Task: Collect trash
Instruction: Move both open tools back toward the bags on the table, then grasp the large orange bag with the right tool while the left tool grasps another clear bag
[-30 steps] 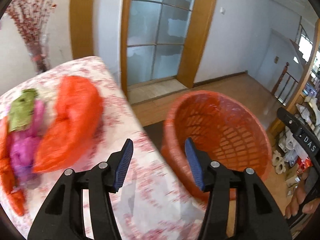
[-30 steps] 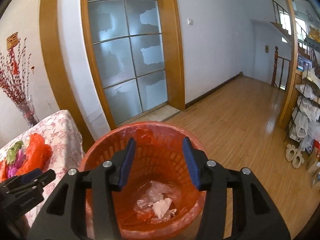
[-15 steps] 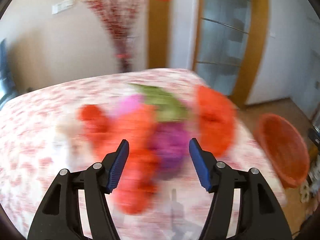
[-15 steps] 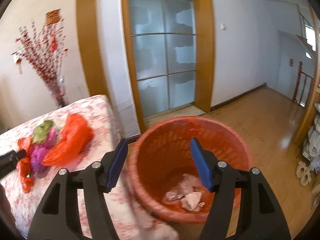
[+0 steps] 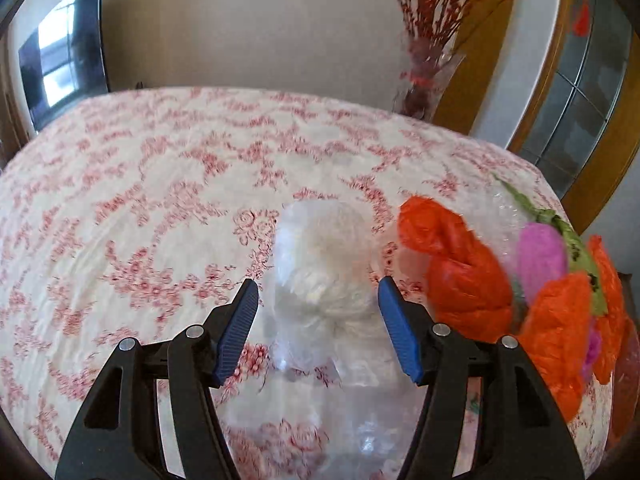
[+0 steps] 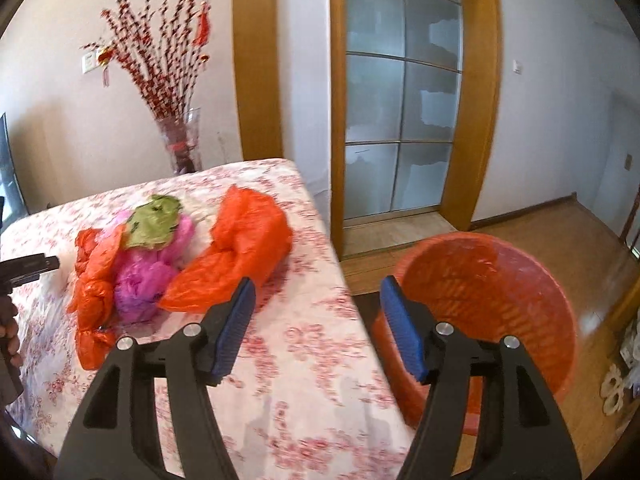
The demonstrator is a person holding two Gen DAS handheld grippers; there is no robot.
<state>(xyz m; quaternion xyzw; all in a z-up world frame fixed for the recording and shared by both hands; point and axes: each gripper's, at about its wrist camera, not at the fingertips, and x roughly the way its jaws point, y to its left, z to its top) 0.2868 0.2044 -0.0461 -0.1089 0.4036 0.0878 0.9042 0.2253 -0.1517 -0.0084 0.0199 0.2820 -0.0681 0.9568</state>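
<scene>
My left tongs point(image 5: 316, 312) stand wide open over the flowered tabletop point(image 5: 160, 184), gripping nothing; a crumpled clear plastic bag point(image 5: 324, 276) with something white inside lies between the two blue pads, touching neither. Just right of it sits a heap of orange bags point(image 5: 460, 272) with pink and green scraps. My right tongs point(image 6: 318, 322) are spread wide and empty too, hovering above the tabletop's edge. A large orange bag point(image 6: 240, 252) lies ahead to their left, and the orange basket point(image 6: 520, 300) stands on the floor beside the tabletop.
</scene>
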